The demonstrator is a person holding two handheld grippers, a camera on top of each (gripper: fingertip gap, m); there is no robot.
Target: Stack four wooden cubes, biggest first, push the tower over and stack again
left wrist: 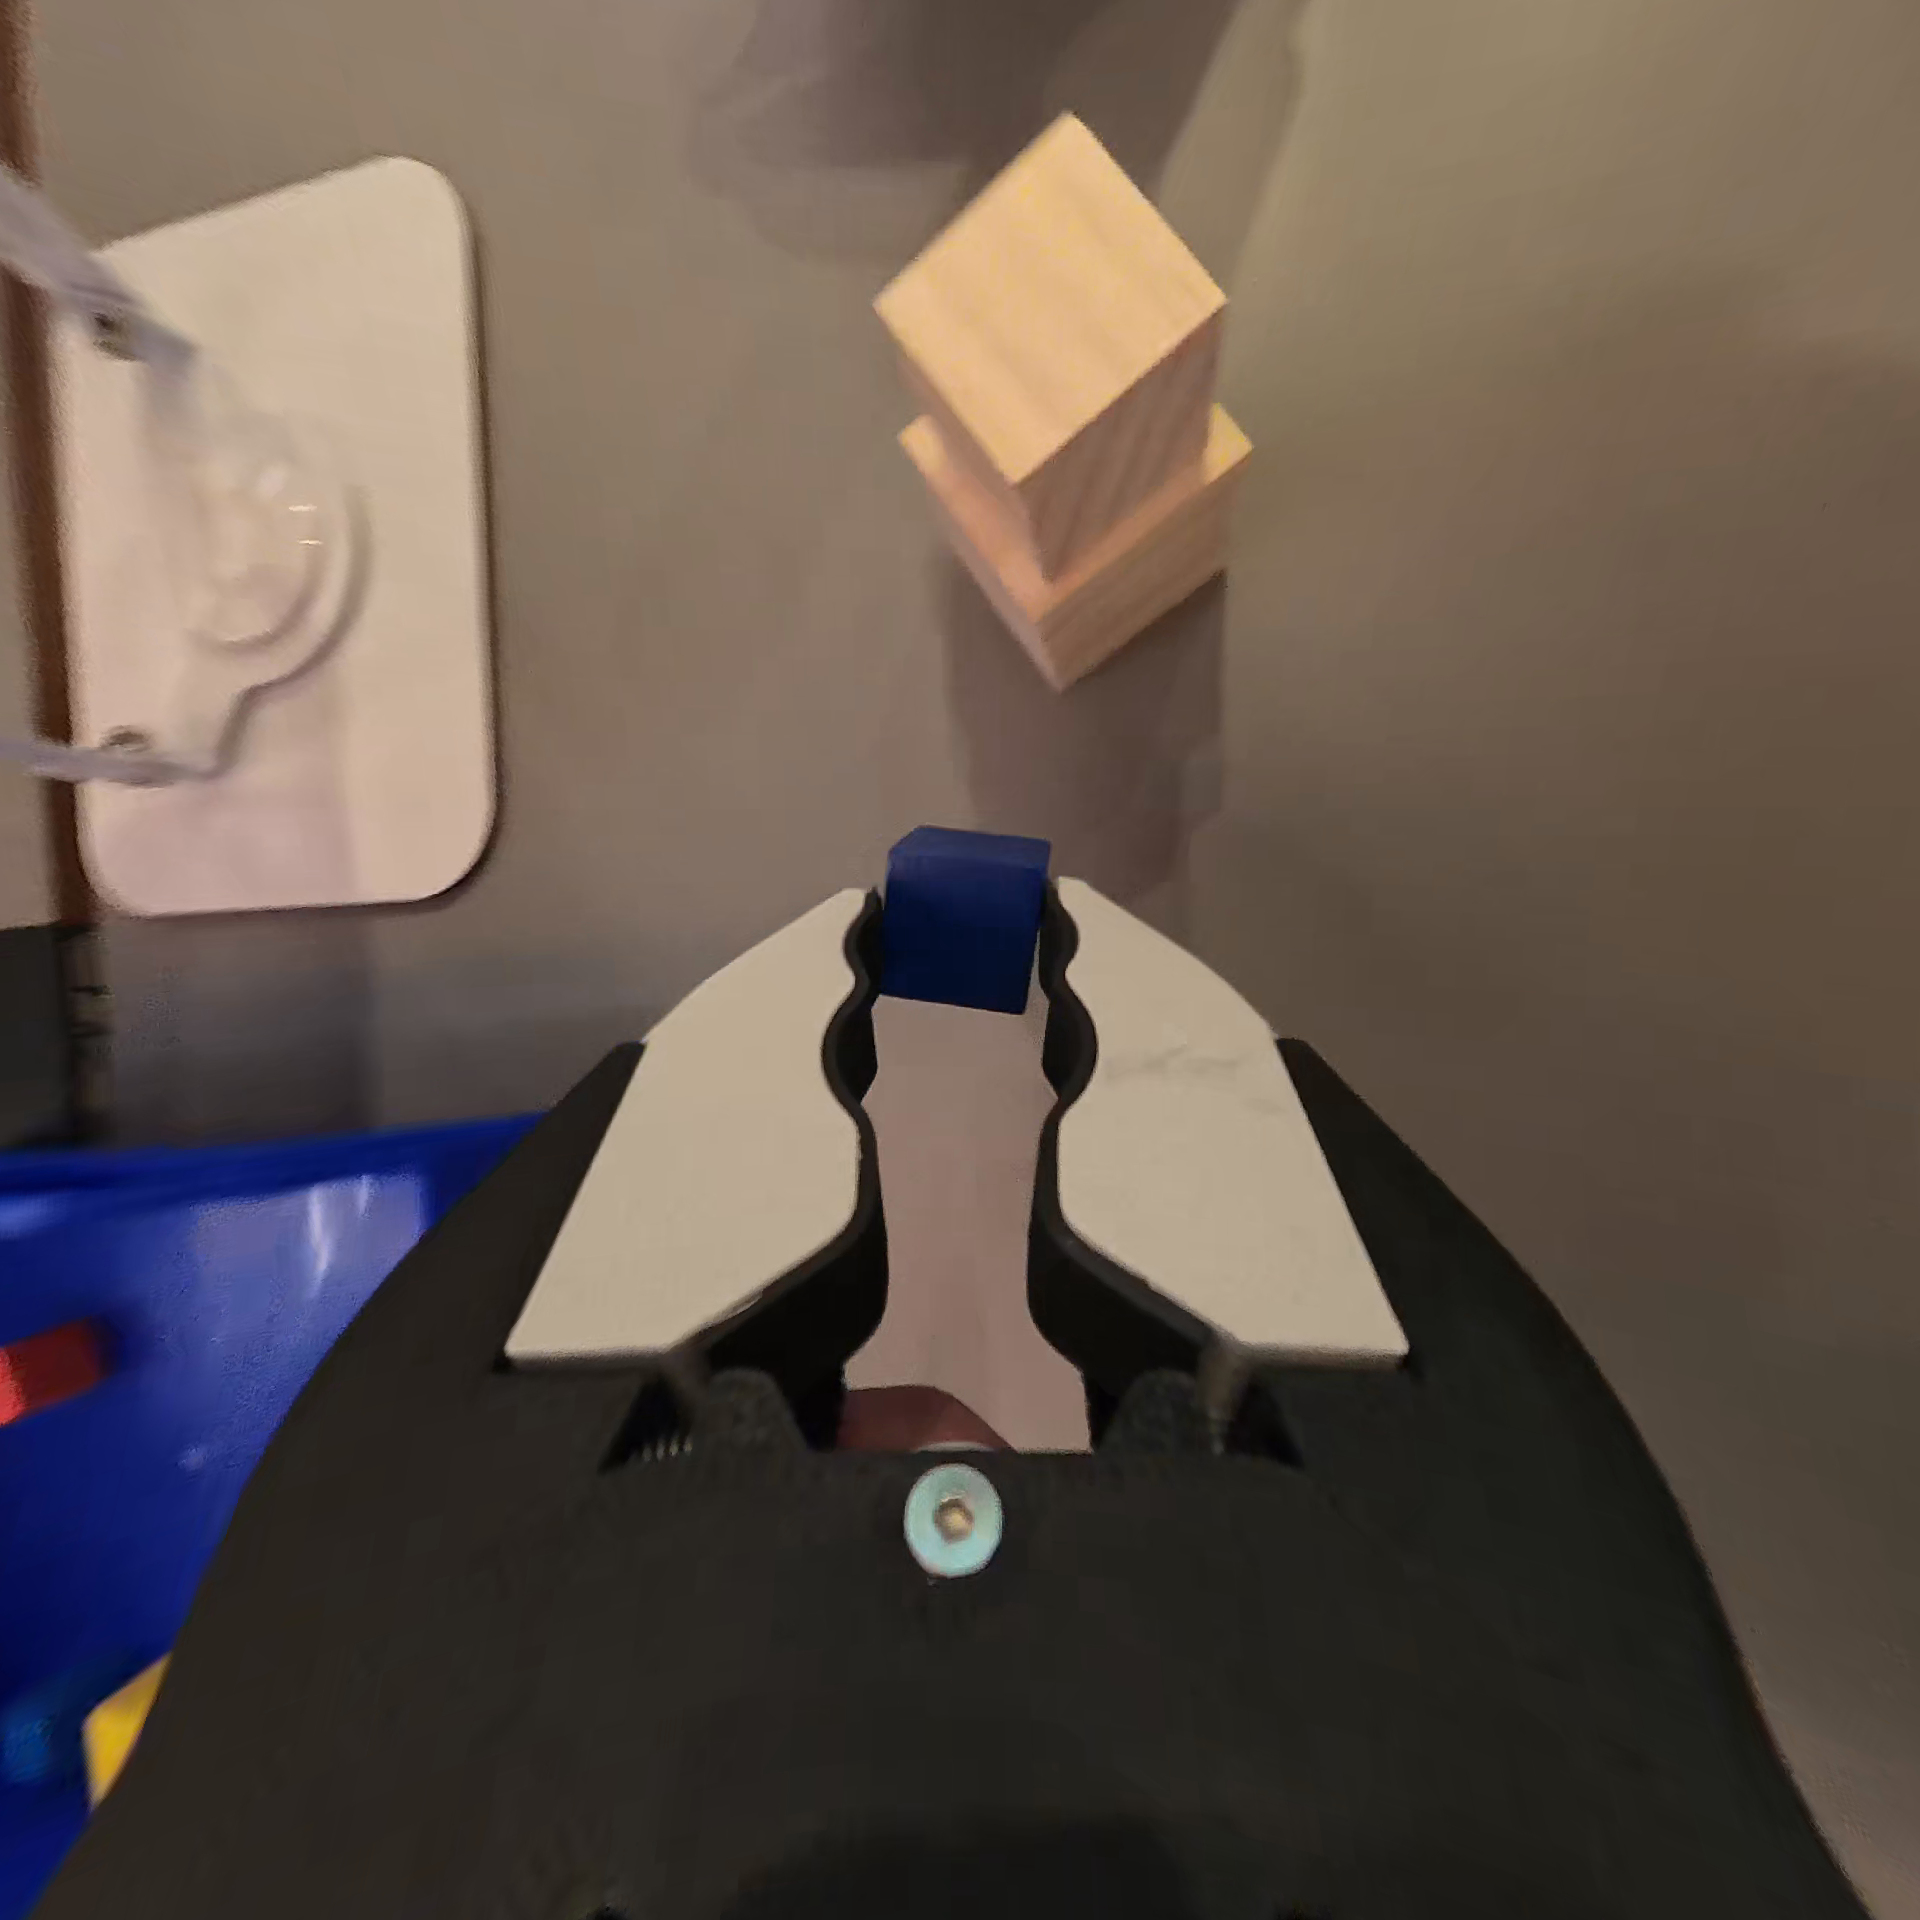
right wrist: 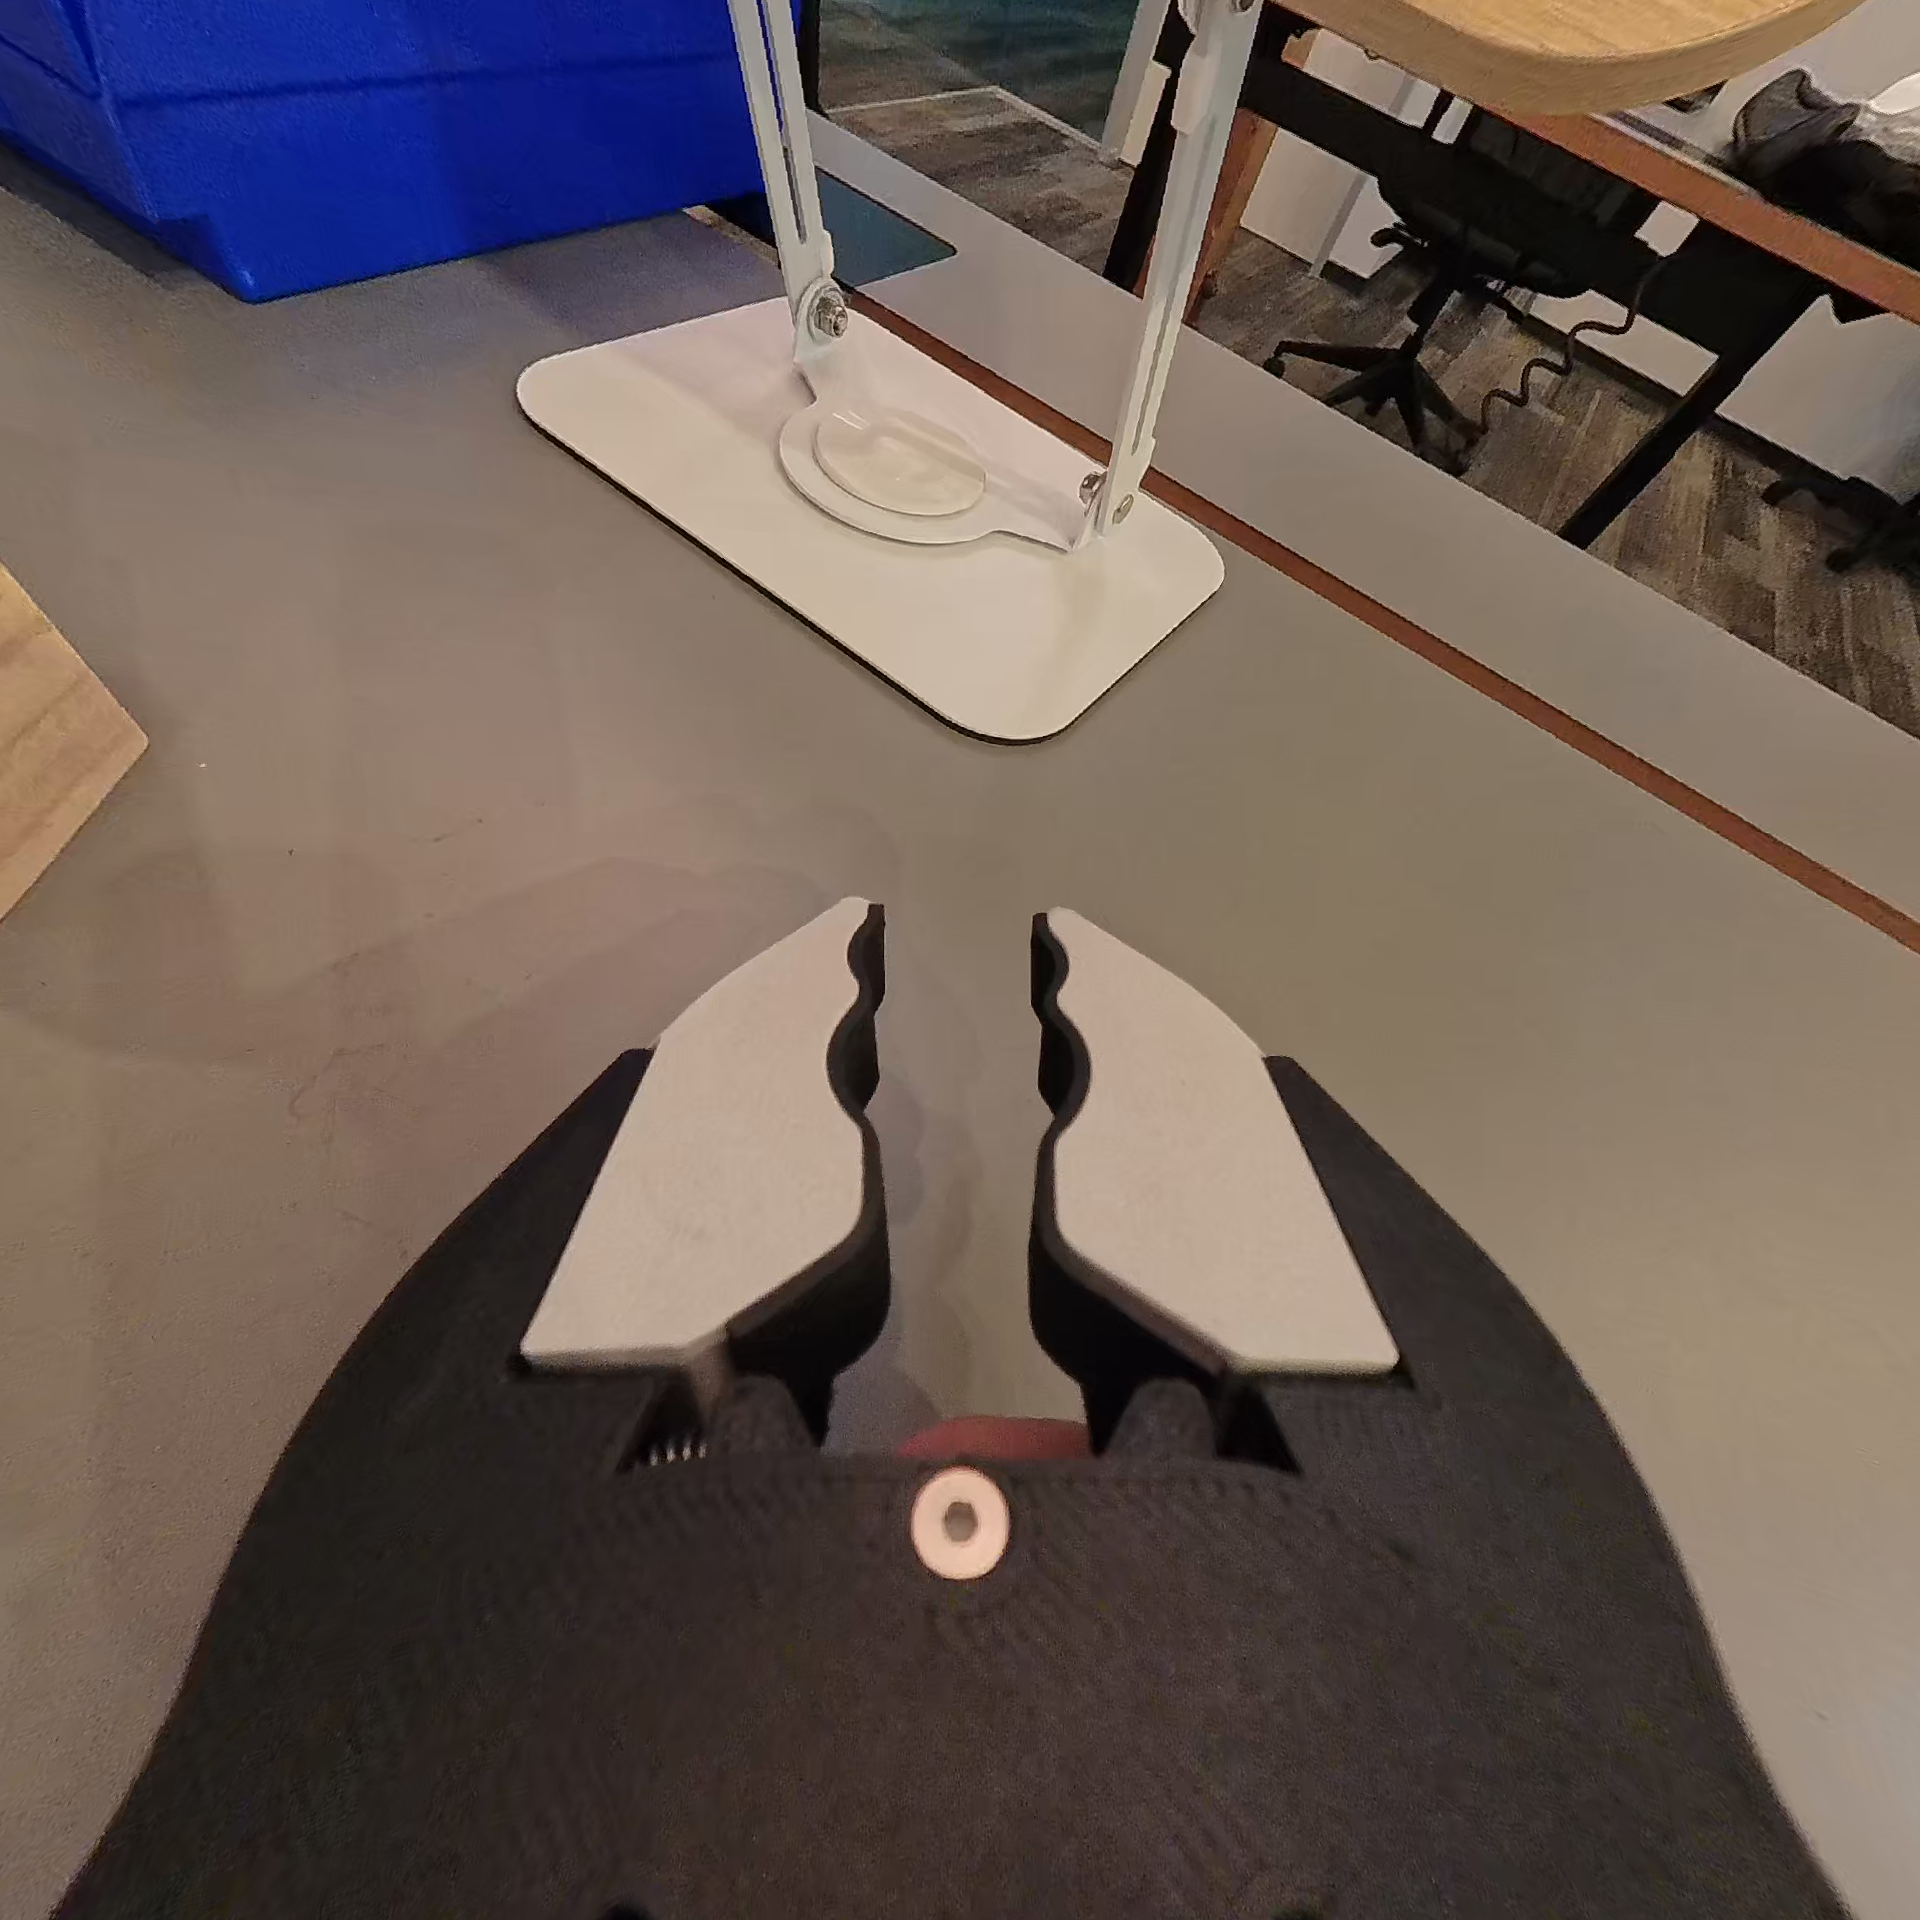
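Note:
In the left wrist view my left gripper (left wrist: 964, 914) is shut on a small blue cube (left wrist: 961, 930) held between its fingertips above the grey table (left wrist: 1507, 831). Beyond it stands a stack of two plain wooden cubes: a smaller one (left wrist: 1060, 343) sits on a bigger one (left wrist: 1101, 582), both turned corner-on. In the right wrist view my right gripper (right wrist: 958, 935) is open and empty, low over the grey table (right wrist: 416, 831). A wooden block's corner (right wrist: 47, 738) shows at that view's left edge.
A white stand base (right wrist: 883, 520) with two white arms sits on the table; it also shows in the left wrist view (left wrist: 281, 540). A blue bin (left wrist: 208, 1351) with coloured pieces is at the left; it appears far left in the right view (right wrist: 364, 125). The table edge (right wrist: 1558, 707) runs along the right. My right fingertips sit around 30 cm from my left ones.

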